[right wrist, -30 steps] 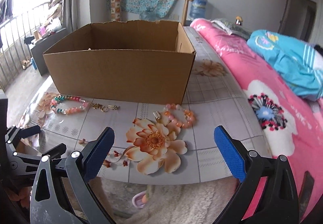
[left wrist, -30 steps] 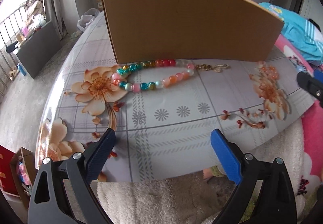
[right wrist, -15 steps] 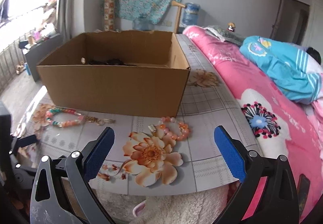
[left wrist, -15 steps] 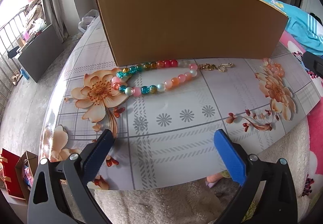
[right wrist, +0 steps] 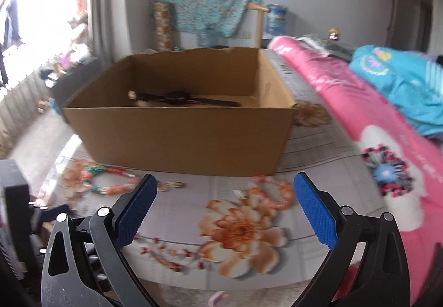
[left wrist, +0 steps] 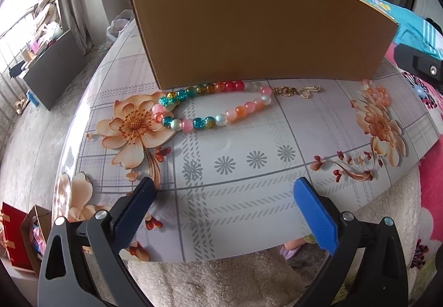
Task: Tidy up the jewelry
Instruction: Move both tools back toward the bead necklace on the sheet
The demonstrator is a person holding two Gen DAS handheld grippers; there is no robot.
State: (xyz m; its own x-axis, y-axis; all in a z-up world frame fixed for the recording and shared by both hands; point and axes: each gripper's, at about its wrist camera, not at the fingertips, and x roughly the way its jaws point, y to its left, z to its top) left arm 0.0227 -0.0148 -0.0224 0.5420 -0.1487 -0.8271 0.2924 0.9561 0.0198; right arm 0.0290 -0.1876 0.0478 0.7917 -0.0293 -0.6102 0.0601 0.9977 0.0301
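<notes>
A multicoloured bead necklace (left wrist: 210,107) with a gold clasp lies on the flowered table against the front wall of a brown cardboard box (left wrist: 260,33). A small orange bead bracelet (left wrist: 376,92) lies by the box's right corner. My left gripper (left wrist: 224,213) is open and empty, near the table's front edge, short of the necklace. My right gripper (right wrist: 225,210) is open and empty, raised above the bracelet (right wrist: 272,195). From there I see the necklace (right wrist: 110,181) at left and a dark watch-like item (right wrist: 182,98) inside the box (right wrist: 180,138).
The table (left wrist: 249,182) has a rounded front edge with a fluffy cream rug (left wrist: 221,279) below. A pink bedspread (right wrist: 360,118) with blue clothing lies to the right. A grey cabinet (left wrist: 52,69) and a window stand at left.
My left gripper has moved forward over the table toward the necklace. My right gripper has risen and tilted, so the inside of the box now shows.
</notes>
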